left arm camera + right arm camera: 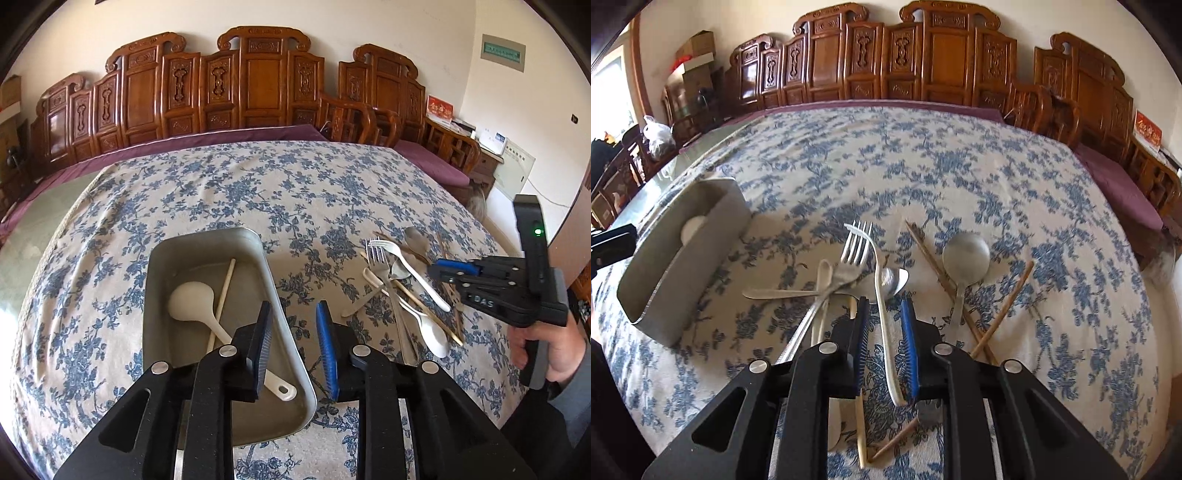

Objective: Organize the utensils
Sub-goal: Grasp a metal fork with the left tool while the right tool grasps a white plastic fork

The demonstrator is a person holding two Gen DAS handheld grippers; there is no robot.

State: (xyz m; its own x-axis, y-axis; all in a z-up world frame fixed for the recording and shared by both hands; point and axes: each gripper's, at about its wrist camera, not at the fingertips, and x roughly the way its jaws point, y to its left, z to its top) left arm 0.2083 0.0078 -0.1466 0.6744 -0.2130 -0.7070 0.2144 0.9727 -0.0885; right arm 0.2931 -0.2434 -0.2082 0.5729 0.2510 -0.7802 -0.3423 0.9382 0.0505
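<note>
A metal tray (pixel 273 280) sits on the floral tablecloth and holds a white ladle (pixel 192 301) and a pale chopstick (pixel 223 299). My left gripper (pixel 293 347) is open and empty above the tray's right rim. A pile of utensils (pixel 402 291) lies to the right. My right gripper (pixel 884 339) is open, its jaws either side of a white plastic fork (pixel 882 295) in the pile. It also shows in the left wrist view (pixel 448 269). A metal fork (pixel 849 258), metal spoons (pixel 966 254), white spoons and chopsticks (pixel 1001 306) lie around it. The tray shows at the left of the right wrist view (pixel 683 266).
Carved wooden chairs (pixel 258 81) and a purple-cushioned bench (pixel 432 162) line the far side of the table. The cloth's far half (pixel 886 147) is bare. Boxes and a bag (pixel 657 136) stand at the back left.
</note>
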